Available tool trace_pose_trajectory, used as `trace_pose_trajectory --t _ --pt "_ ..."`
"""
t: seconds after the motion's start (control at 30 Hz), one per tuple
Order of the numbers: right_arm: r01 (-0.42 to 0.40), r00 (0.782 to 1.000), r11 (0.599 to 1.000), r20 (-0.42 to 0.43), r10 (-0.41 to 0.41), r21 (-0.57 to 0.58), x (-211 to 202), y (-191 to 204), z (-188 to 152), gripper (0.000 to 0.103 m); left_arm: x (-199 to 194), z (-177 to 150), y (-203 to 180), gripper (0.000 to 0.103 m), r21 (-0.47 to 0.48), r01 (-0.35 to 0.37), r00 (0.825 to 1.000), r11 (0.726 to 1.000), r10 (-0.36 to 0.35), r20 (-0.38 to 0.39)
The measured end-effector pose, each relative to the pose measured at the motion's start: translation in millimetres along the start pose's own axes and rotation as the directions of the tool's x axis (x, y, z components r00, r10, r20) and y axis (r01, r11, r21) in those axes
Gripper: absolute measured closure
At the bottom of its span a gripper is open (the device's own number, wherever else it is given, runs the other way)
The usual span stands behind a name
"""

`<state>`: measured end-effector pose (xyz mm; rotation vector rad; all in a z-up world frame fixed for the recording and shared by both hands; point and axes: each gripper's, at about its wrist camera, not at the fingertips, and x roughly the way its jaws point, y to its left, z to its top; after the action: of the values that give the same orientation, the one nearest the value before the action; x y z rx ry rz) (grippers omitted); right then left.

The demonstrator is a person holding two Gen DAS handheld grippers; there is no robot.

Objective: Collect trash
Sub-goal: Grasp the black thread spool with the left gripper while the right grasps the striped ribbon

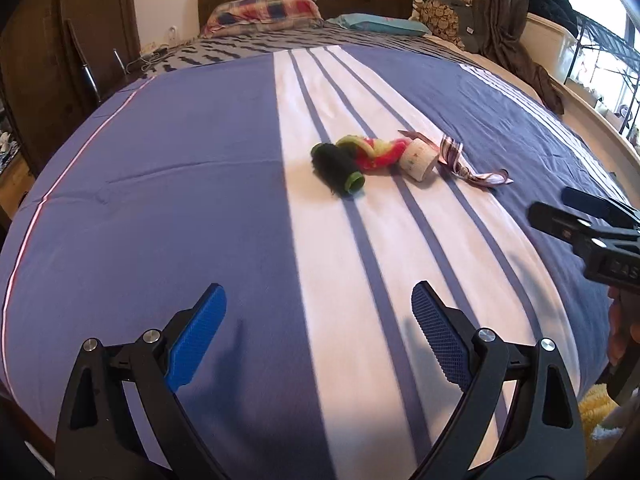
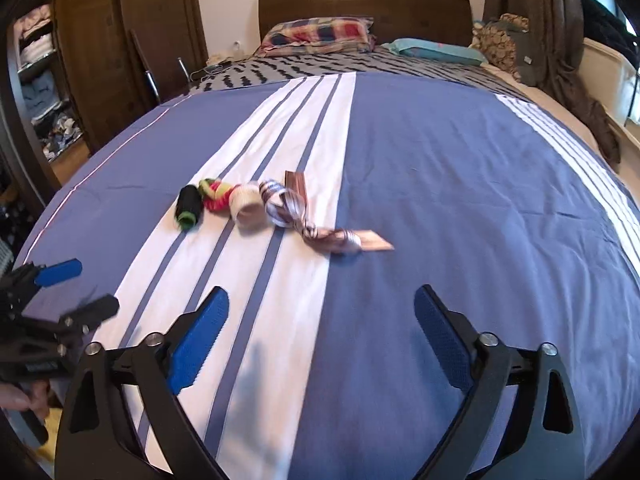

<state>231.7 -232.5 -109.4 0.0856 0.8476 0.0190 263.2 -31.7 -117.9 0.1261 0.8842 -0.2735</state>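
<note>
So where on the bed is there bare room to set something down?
Free: the blue cover right of the ribbon, and the blue left of the black spool. Crowded: the white stripe, where spool, yarn, tape roll and ribbon cluster.

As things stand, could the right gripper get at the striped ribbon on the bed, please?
Probably yes. The right gripper is open and empty, and only bare bedspread lies between it and the striped ribbon. The left gripper sits off to the side.
</note>
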Motion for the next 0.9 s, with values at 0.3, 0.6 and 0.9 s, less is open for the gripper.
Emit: trace_pose_trajectory --t 0.3,0.6,0.9 --pt "-0.006 0.997 0.997 -0.076 0.000 -0.078 53.2 10.0 26.9 0.042 40.0 32.5 6.1 0.014 -0.022 0.002 1.000 1.000 -0.003 -0.031" --pt "-0.031 0.995 0.997 -0.101 0.024 -0.064 70.7 6.9 31.2 0.090 75.8 59.0 4.5 0.014 -0.033 0.019 0.998 0.999 -0.021 -0.056" --pt "-0.038 0.997 0.997 -0.068 0.034 -0.062 60.6 2.6 27.9 0.091 94.2 78.0 -2.8 0.027 -0.037 0.024 0.998 0.999 -0.026 -0.055"
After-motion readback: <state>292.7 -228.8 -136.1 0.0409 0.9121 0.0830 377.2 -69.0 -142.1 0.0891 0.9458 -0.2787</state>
